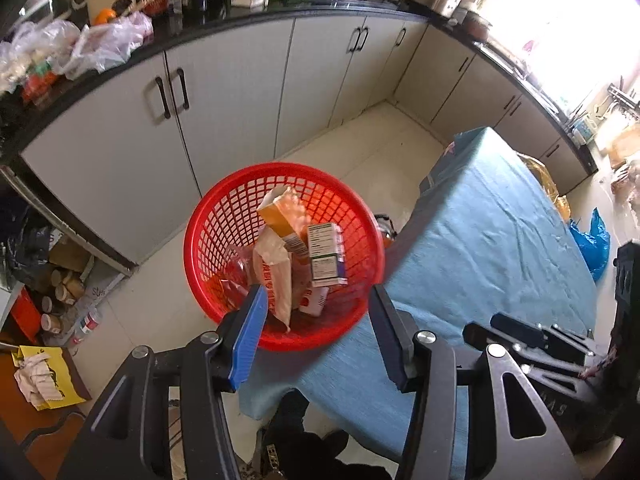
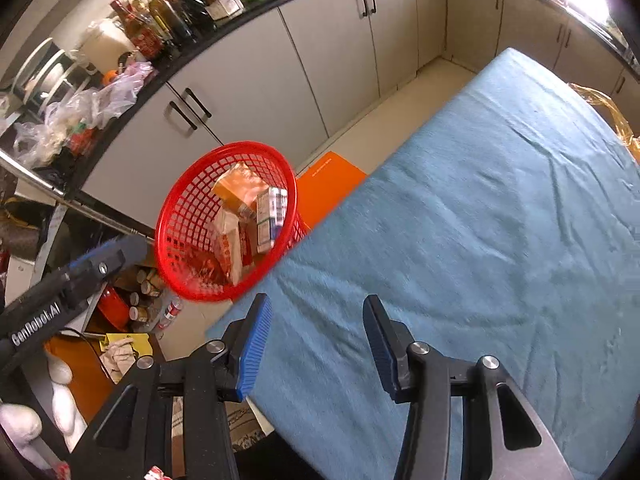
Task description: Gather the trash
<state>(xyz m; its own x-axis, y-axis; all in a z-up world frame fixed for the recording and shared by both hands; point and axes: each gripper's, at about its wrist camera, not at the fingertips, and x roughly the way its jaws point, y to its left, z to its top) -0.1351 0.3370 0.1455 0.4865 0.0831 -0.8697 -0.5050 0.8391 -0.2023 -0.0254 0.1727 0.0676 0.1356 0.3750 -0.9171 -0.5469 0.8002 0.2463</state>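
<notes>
While both gape, left tongs point(image 1: 316, 316) and right tongs point(image 2: 318, 326) grip nothing.

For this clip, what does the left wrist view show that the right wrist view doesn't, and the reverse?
Only the left wrist view shows the blue plastic bag on the floor past the table's far side, and the right claw low on the right, seen side-on so its opening is unclear.

Only the right wrist view shows the orange flat item on the floor behind the basket, and the left claw's arm reaching toward the basket.

Both show the red basket holding cartons and wrappers, the blue tablecloth, and the grey cabinets, each view's own claw open and empty.
</notes>
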